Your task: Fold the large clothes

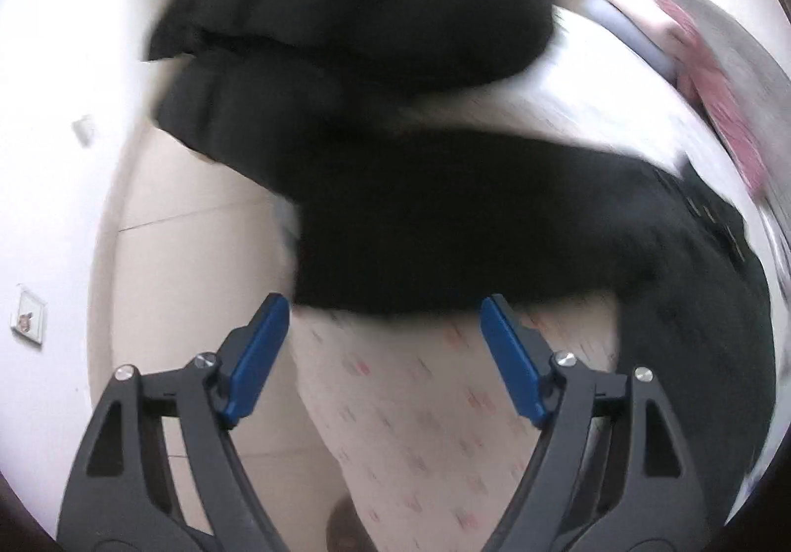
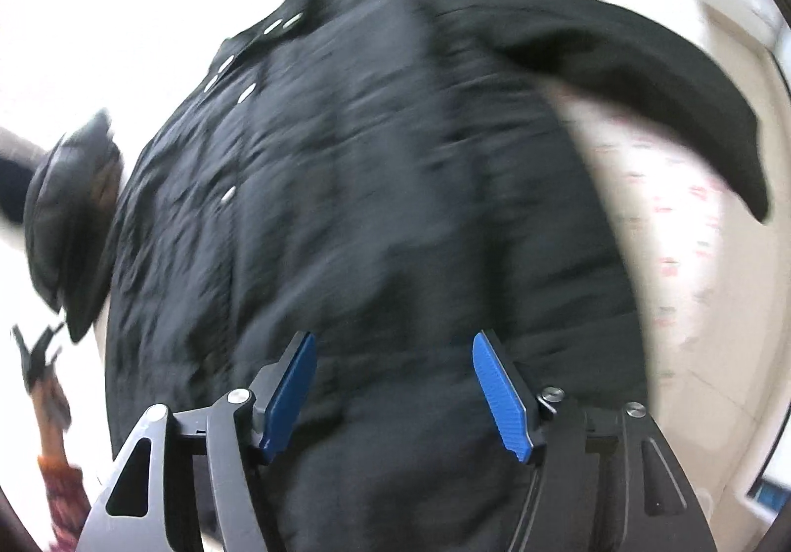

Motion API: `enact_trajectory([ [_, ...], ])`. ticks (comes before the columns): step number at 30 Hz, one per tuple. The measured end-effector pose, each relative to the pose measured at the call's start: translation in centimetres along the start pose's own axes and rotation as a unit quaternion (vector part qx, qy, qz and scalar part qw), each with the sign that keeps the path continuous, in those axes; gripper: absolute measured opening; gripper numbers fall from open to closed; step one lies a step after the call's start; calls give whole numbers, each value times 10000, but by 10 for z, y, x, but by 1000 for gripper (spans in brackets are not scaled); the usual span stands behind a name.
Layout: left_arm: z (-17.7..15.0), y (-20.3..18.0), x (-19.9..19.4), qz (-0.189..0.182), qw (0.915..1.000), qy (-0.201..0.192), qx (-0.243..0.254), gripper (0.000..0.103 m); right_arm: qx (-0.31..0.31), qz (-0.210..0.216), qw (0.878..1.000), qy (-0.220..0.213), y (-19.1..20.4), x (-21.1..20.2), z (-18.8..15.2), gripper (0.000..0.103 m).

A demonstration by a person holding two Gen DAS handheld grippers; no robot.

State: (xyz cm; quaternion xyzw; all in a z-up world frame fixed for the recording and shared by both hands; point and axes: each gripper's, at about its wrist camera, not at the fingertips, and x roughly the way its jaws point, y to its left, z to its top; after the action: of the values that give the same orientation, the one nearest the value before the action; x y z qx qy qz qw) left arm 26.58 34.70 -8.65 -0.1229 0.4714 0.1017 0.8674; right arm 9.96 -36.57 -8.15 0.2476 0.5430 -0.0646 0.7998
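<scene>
black jacket [image 2: 375, 206] spread lengthwise, sleeve [image 2: 667, 82] angled right

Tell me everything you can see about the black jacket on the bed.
The black jacket is a large, dark garment of slightly shiny, wrinkled fabric, with a row of small silver snaps along one edge. It lies spread over a white sheet with small pink marks. One sleeve stretches out sideways across the sheet. Both views are blurred, so finer detail is unclear. Neither claw grips it: both stand open above it.
</scene>
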Motion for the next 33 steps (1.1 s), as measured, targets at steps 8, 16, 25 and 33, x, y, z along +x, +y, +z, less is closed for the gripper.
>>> enact_trajectory([
  [8, -40, -76, -16, -579, 9919, 385, 1065, 80, 1099, -26, 9911, -752, -107, -38, 17, 70],
  [16, -61, -130, -12, -939, 9850, 877, 1153, 81, 2677, 1396, 9473, -1069, -194, -22, 31, 76],
  [25, -82, -173, -24, -970, 9800, 979, 1435, 81, 4130, 2700, 8619, -1169, -230, 48, 63, 76],
  [33, -94, -203, -23, -911, 9748, 1079, 1726, 81, 4942, 2644, 8070, -1858, -253, 61, 90, 76],
])
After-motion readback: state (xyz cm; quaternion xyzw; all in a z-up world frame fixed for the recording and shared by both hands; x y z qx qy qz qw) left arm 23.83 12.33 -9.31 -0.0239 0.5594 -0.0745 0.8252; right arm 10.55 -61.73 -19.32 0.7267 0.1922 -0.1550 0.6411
